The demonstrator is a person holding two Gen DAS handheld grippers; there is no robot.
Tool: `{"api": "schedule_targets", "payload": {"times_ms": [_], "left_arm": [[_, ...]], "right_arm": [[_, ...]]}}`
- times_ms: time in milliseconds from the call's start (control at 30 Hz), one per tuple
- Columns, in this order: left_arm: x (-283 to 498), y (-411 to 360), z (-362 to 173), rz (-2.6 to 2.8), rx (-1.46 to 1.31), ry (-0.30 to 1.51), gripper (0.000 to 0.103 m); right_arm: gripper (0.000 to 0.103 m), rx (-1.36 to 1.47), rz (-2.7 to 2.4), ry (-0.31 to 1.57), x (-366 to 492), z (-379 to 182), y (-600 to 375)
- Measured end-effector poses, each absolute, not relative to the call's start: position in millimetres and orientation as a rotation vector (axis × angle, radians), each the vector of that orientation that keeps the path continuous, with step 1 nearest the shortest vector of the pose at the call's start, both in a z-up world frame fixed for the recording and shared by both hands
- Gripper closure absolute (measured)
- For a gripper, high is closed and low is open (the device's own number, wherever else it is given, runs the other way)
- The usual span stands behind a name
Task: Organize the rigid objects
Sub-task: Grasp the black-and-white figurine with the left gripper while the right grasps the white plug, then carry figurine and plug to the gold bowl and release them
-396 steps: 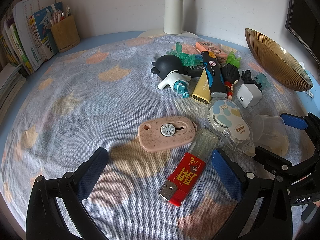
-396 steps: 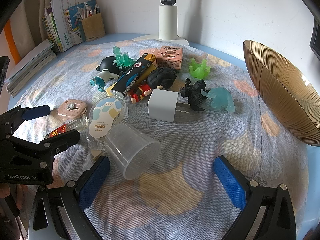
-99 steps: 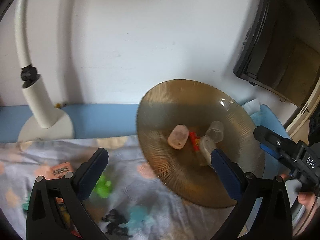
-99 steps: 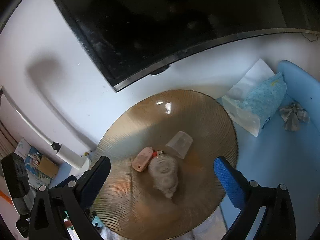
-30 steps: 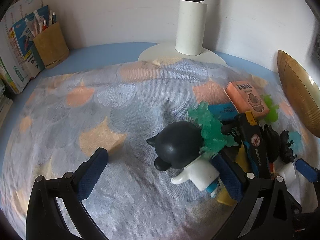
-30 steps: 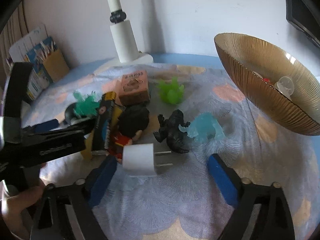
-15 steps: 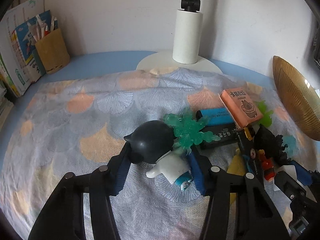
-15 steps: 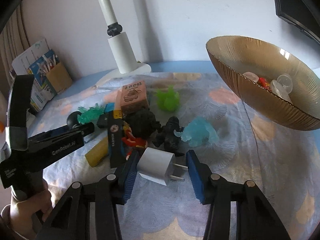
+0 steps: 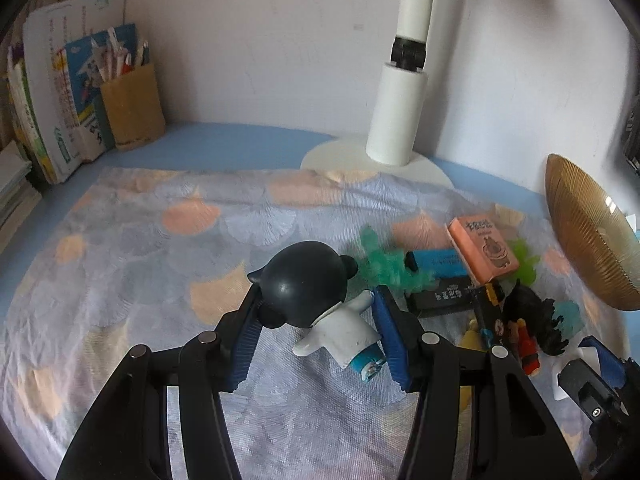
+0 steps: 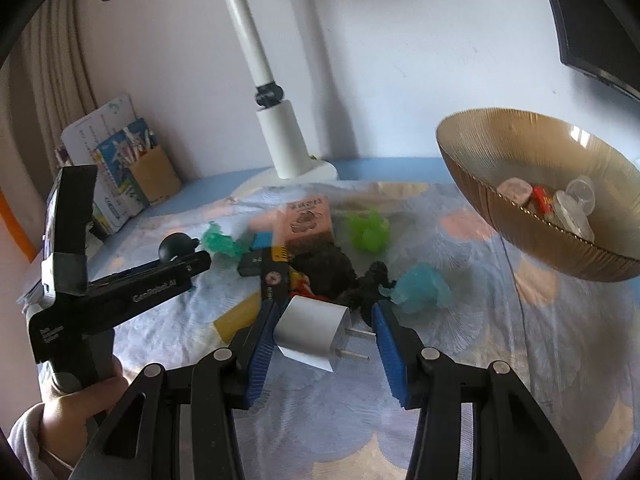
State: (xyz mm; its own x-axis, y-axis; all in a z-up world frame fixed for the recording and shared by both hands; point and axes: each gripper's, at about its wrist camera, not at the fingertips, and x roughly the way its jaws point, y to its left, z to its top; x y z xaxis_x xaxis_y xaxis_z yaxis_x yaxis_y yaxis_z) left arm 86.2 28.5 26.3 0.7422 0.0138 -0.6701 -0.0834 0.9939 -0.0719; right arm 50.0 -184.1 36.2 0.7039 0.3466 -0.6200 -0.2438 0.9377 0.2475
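A toy figure with a black round head, white body and blue feet sits between the blue pads of my left gripper, which is shut on it just above the patterned cloth. My right gripper is shut on a white charger plug, prongs toward the right pad. In the right wrist view the left gripper reaches in from the left, held by a hand. The amber ribbed bowl at the right holds a pink cutter, a red lighter and clear plastic pieces; its wall shows at the left view's edge.
A pile remains on the cloth: an orange box, green spiky toys, a black dinosaur, a teal figure, a black-haired doll and markers. A white lamp stands behind. A pen holder and books line the back left.
Both grippers went from open to closed: the left on the black-headed figure, the right on the white charger. Both have risen a little with their things.
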Motion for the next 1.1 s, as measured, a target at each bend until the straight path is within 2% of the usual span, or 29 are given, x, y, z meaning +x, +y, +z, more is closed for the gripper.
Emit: {"api": "schedule_targets", "payload": {"times_ms": [500, 1100], "left_arm": [[70, 25, 41, 0.083, -0.082, 0.591, 0.051], [63, 16, 45, 0.079, -0.055, 0.553, 0.051]], "right_arm": [[0.055, 0.264, 0.381, 0.665, 46, 39, -204], [0.055, 0.259, 0.431, 0.596, 38, 46, -202]]}}
